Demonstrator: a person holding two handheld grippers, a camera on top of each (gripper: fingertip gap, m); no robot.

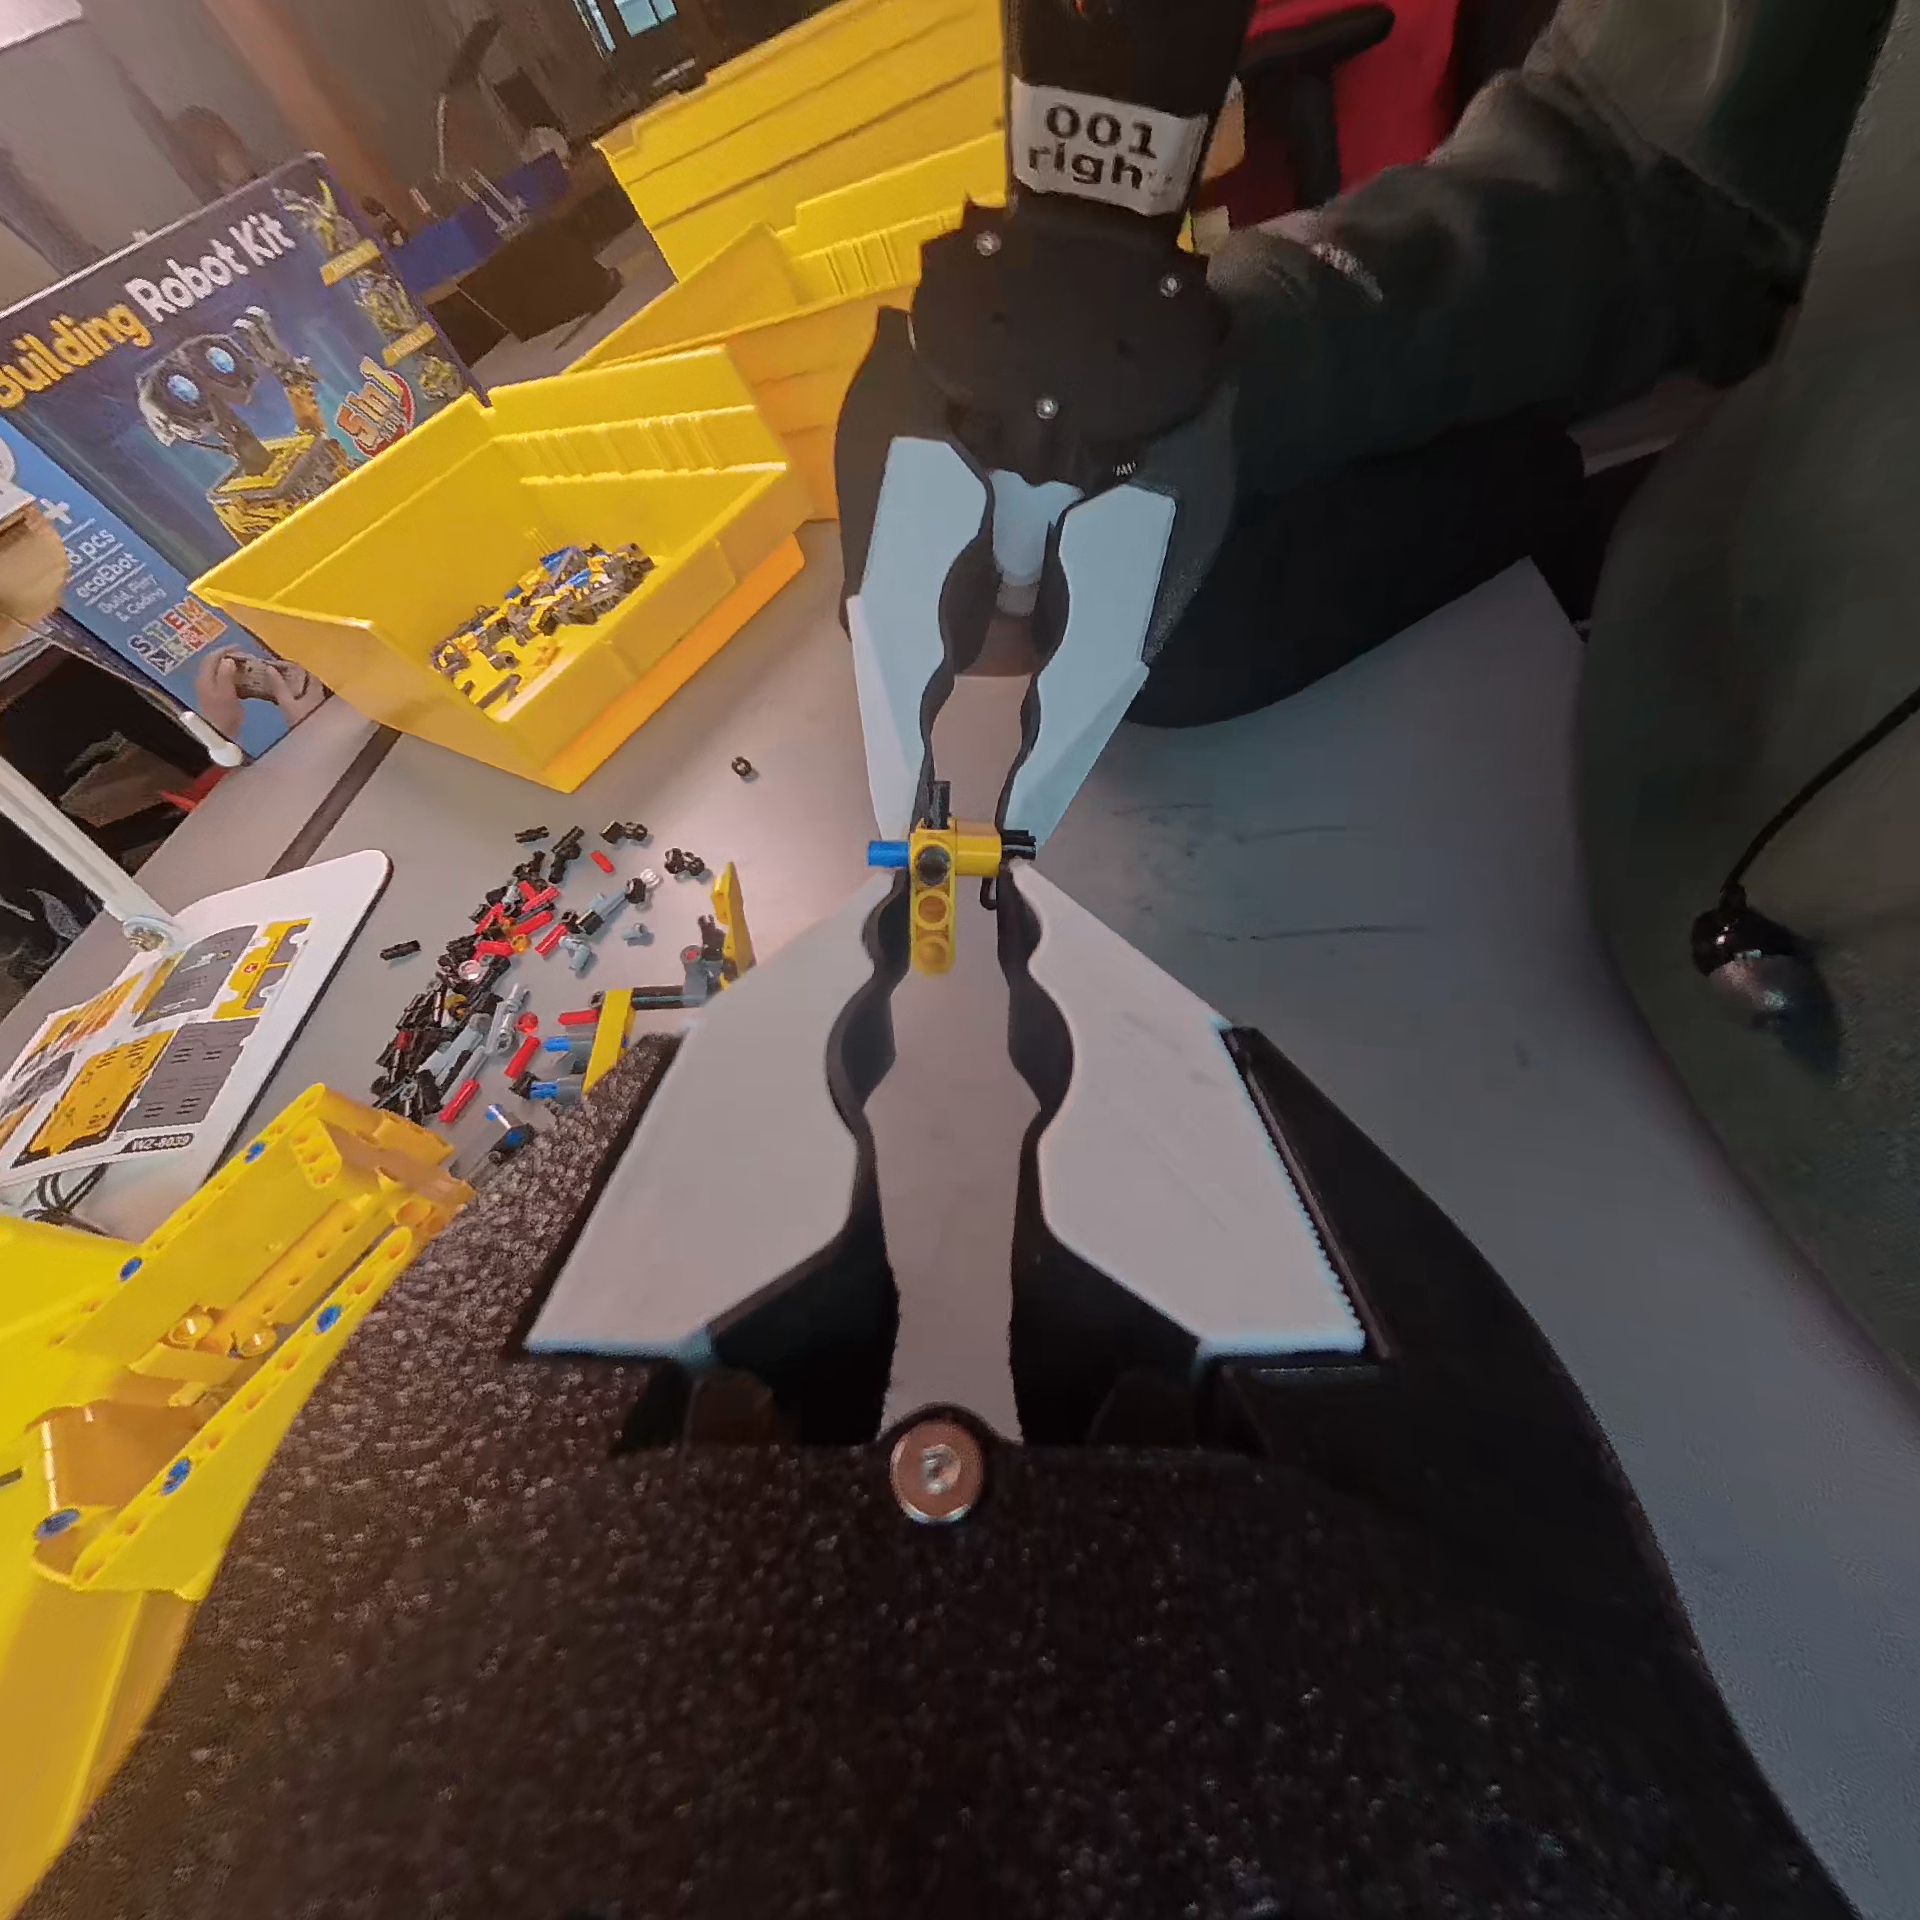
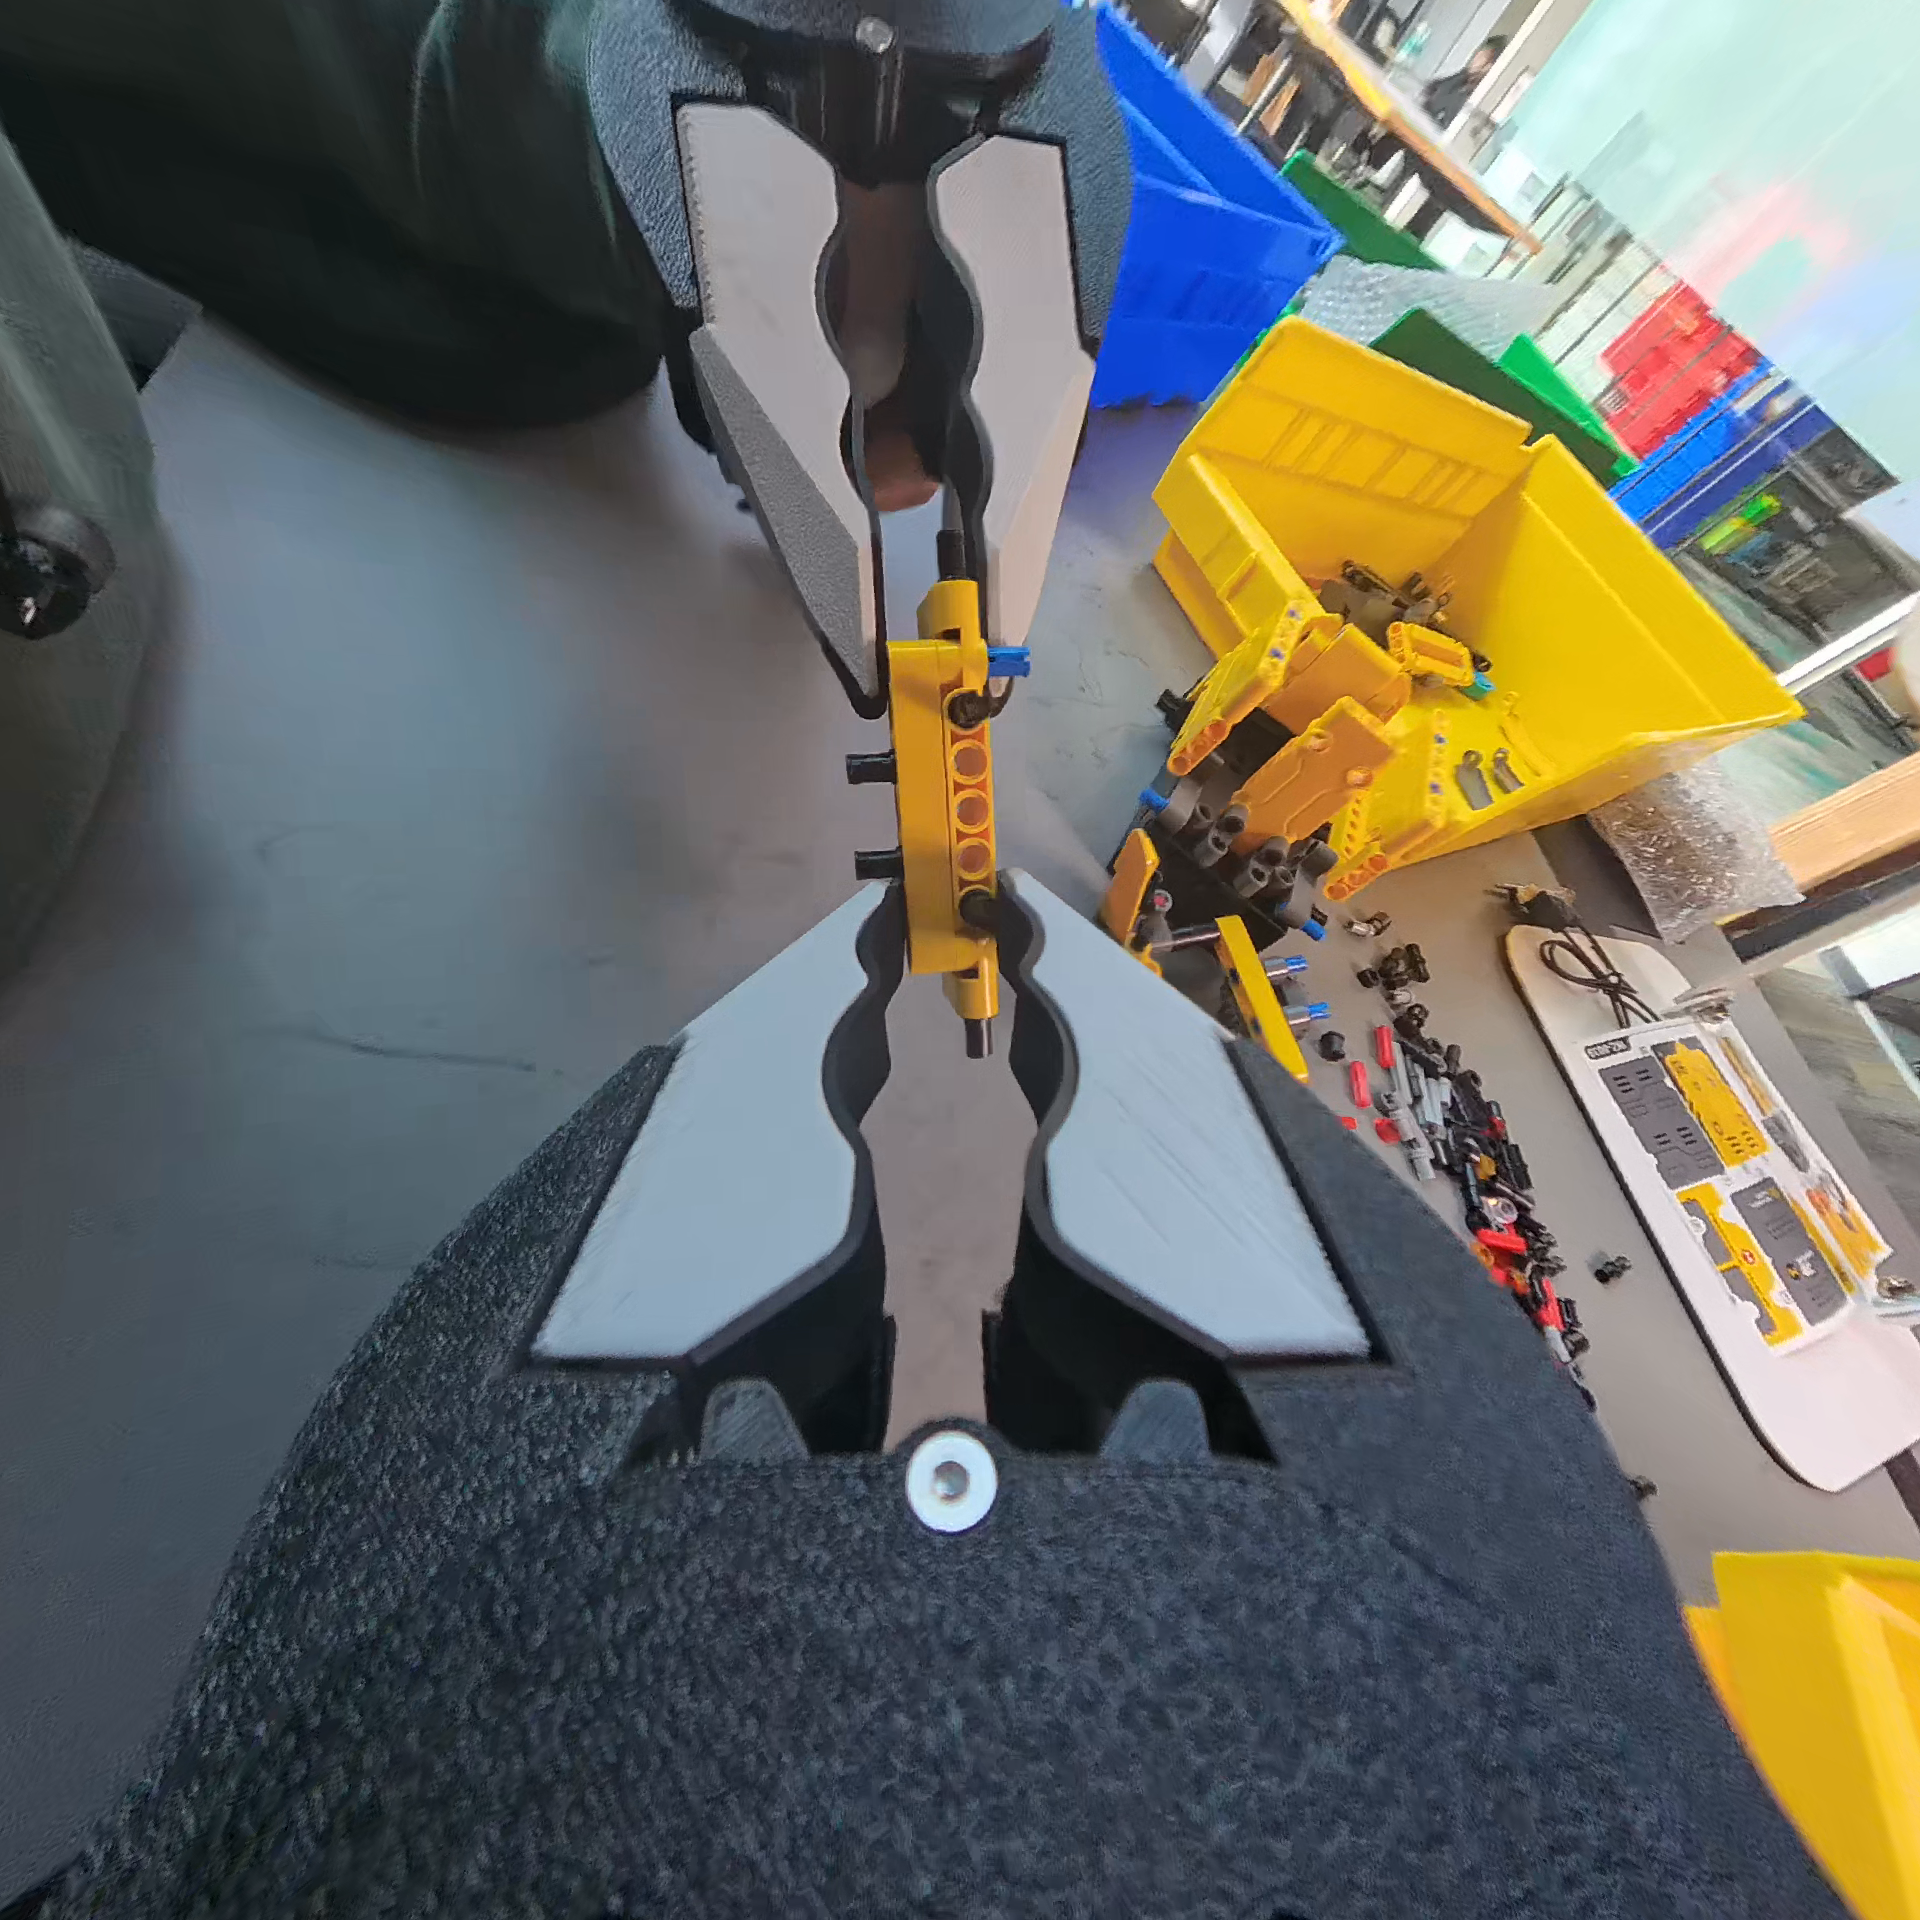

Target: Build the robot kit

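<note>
A short yellow beam assembly [image 1: 932, 914] with black pins and a blue pin [image 1: 883, 852] is held above the grey table between both grippers, which face each other. My left gripper [image 1: 951, 883] is shut on one end of it. My right gripper [image 1: 966, 816] comes in from the far side and is shut on the other end. In the right wrist view the beam [image 2: 940, 810] stands lengthwise, with my right gripper [image 2: 943, 899] clamping its near end and the left gripper [image 2: 930, 675] clamping its far end by the blue pin [image 2: 1008, 658].
A pile of small loose parts [image 1: 520, 966], an instruction sheet [image 1: 156, 997], a yellow bin [image 1: 343, 582] with parts, a kit box [image 1: 208, 343] and a partly built yellow model [image 1: 208, 1351] lie to the left. In the right wrist view, a yellow bin [image 2: 1621, 644], blue bins [image 2: 1195, 239] and the sheet [image 2: 1745, 1195] lie to the right. The tips of both grippers are at nearly the same place. Left tips and right tips are each some 20 cm from the partly built yellow model [image 1: 208, 1351].
</note>
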